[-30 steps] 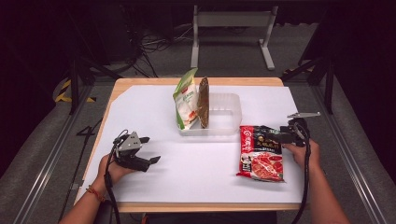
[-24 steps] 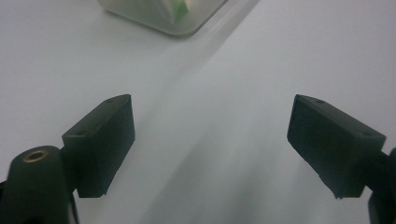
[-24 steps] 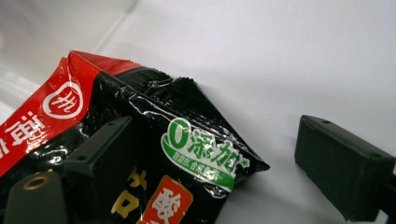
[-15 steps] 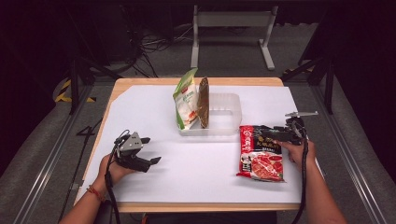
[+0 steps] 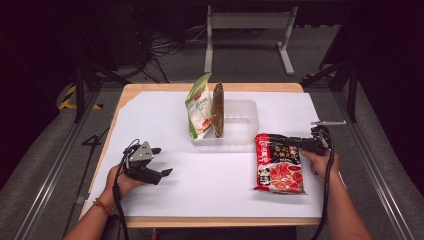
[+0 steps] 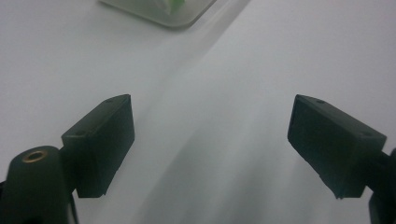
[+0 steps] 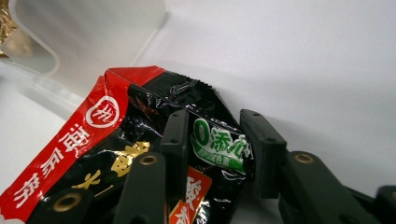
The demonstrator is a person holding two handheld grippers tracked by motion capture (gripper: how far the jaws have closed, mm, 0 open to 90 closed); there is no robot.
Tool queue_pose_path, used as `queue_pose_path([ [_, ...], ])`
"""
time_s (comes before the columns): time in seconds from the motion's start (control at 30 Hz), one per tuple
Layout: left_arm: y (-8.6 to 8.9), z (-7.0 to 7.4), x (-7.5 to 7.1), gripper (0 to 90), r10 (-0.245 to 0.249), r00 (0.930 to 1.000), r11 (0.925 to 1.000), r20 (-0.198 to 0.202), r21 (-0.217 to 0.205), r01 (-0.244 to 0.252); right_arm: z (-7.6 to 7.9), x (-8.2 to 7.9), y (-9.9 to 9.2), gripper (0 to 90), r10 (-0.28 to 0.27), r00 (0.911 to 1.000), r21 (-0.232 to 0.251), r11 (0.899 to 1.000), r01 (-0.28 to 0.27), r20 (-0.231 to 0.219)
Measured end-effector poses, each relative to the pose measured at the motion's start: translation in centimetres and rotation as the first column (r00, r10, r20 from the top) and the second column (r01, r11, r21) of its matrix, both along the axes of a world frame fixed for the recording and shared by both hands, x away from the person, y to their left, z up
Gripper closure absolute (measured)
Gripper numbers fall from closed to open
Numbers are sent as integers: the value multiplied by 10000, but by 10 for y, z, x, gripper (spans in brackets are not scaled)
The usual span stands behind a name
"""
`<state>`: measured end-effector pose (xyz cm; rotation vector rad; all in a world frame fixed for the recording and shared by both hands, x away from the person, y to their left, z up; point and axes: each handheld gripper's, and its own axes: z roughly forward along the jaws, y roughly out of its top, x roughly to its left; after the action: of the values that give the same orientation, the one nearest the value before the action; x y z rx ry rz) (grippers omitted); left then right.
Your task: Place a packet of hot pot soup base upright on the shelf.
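A red and black noodle packet (image 5: pixel 279 165) lies flat on the white table cover at the right. My right gripper (image 5: pixel 288 143) reaches over its top edge from the right. In the right gripper view the jaws have just been closing, and the right gripper (image 7: pixel 215 144) now pinches the packet (image 7: pixel 116 135) at its crinkled black corner with the green label. My left gripper (image 5: pixel 164 161) rests low over the bare cover at the front left. The left gripper (image 6: pixel 210 140) stands wide open with nothing between its pads.
A clear plastic tray (image 5: pixel 245 117) sits at the table's middle back, with a green snack bag (image 5: pixel 199 107) and a brown bag (image 5: pixel 218 110) standing upright in its left end. The tray's corner (image 7: pixel 93 28) lies just beyond the noodle packet. Dark floor surrounds the table.
The right gripper's jaws have drawn together onto the top edge of the noodle packet. Both hands have kept their places.
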<state>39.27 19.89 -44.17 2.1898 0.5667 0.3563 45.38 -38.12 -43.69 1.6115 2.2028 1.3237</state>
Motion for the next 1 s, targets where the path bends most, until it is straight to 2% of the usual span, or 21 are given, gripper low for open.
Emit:
queue_pose_path([
  [0.07,0,0,0,156,8,10000,10000,36,27,-8,0,-1,-1,687,95,9999,21,10000,-95,53],
  [0.13,0,1,0,156,34,10000,10000,60,-19,-33,1,-2,-4,710,127,9999,278,9995,-130,104],
  [0.27,1,1,0,156,58,9999,9999,93,-85,-57,3,-5,-6,740,287,9992,345,9990,-296,268],
  [0.37,1,1,0,156,68,9999,9999,122,-103,-66,10,-11,-7,777,389,9972,289,9987,-408,632],
  [0.47,1,2,-1,156,77,9999,9999,105,-127,-76,18,-17,-6,805,562,9918,353,9975,-605,1144],
  [0.6,2,2,-1,156,126,9998,9997,137,-195,-123,28,-26,-5,831,792,9842,395,9955,-864,1586],
  [0.8,2,3,-1,157,121,9998,9998,183,-172,-118,43,-35,-2,854,1017,9724,493,9922,-1144,2099],
  [1.0,3,3,-1,157,149,9997,9996,204,-232,-144,57,-44,3,861,1177,9598,253,9914,-1283,2548],
])
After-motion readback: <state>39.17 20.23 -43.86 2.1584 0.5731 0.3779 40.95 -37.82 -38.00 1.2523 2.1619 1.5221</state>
